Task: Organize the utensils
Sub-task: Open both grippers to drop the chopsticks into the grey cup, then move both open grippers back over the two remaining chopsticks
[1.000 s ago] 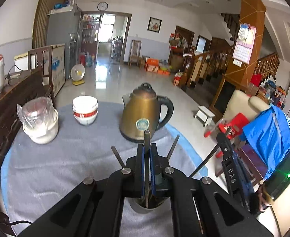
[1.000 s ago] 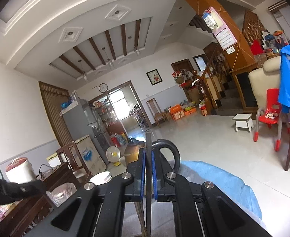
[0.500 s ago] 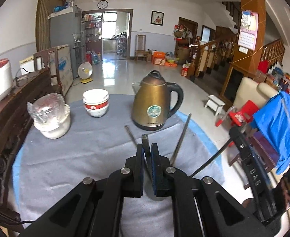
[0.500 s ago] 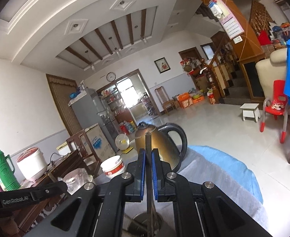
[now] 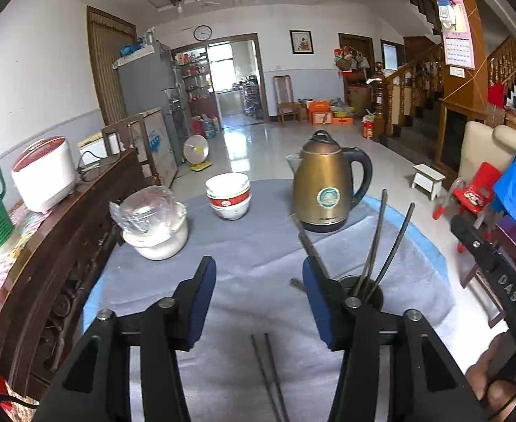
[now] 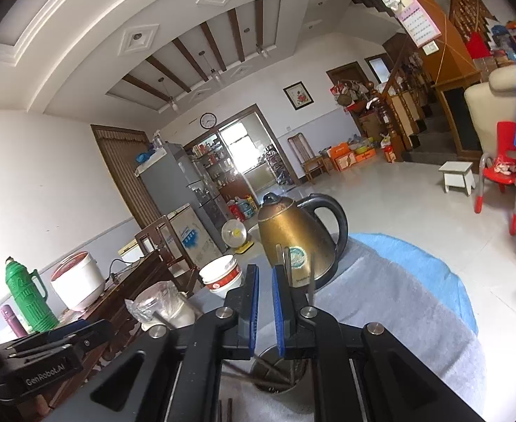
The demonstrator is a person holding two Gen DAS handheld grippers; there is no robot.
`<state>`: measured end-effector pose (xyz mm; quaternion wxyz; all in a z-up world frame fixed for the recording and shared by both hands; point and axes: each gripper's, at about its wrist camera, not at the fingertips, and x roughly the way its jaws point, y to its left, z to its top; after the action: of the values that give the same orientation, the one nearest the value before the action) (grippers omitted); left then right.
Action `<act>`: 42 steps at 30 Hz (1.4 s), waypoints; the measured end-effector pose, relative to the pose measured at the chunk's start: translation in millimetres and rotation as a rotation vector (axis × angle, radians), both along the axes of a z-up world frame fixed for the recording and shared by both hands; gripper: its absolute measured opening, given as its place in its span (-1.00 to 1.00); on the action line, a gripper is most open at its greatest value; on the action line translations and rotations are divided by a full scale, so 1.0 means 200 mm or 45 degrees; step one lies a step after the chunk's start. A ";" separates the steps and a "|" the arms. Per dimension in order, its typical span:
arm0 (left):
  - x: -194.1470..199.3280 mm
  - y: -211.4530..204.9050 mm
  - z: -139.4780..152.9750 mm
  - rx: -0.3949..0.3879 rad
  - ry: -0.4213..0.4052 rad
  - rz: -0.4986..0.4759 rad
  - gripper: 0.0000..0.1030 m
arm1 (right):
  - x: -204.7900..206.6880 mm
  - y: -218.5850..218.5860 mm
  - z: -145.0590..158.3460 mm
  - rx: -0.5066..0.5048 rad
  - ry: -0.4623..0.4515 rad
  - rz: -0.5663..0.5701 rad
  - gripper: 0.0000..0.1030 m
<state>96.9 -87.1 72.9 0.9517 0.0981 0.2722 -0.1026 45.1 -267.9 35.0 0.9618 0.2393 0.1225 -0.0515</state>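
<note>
Reading "DAS" lower right, the right hand-held gripper (image 6: pixel 265 307) is released; the left hand-held gripper (image 5: pixel 256 302) is released too; chopsticks (image 5: pixel 377 246) lean upper right in the cup (image 5: pixel 375 290).

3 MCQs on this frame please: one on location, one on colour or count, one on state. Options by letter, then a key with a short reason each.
1. Where do the two loose chopsticks lie?
A. inside the stacked bowls
B. flat on the grey cloth, nearer the camera than the cup
C. on top of the kettle

2. What colour is the kettle body?
A. bronze-gold
B. white
C. green

3. What is the state of the left gripper?
A. shut on a chopstick
B. shut and empty
C. open and empty

Key: 1 B, the pair lies on the cloth below the cup, which holds upright chopsticks. 2 A, the body is bronze-gold with a black handle. 3 C, its blue pads stand wide apart with only cloth between them.
</note>
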 end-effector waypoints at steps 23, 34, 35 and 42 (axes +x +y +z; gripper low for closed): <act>0.02 0.23 -0.22 0.151 0.049 0.169 0.37 | -0.24 0.24 -0.13 -0.134 0.075 0.155 0.01; 0.06 0.31 -0.36 0.164 0.141 0.206 0.37 | -0.17 0.39 -0.29 -0.139 0.222 0.267 -0.22; 0.07 0.32 -0.37 0.164 0.150 0.207 0.37 | -0.16 0.39 -0.30 -0.135 0.236 0.274 -0.22; 0.12 0.35 -0.45 0.158 0.222 0.218 0.37 | -0.12 0.42 -0.40 -0.110 0.324 0.294 -0.21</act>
<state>121.4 -17.6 -17.2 0.9219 0.1239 0.3670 -0.0123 21.3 -183.2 -44.2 0.9474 0.1738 0.2677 0.0243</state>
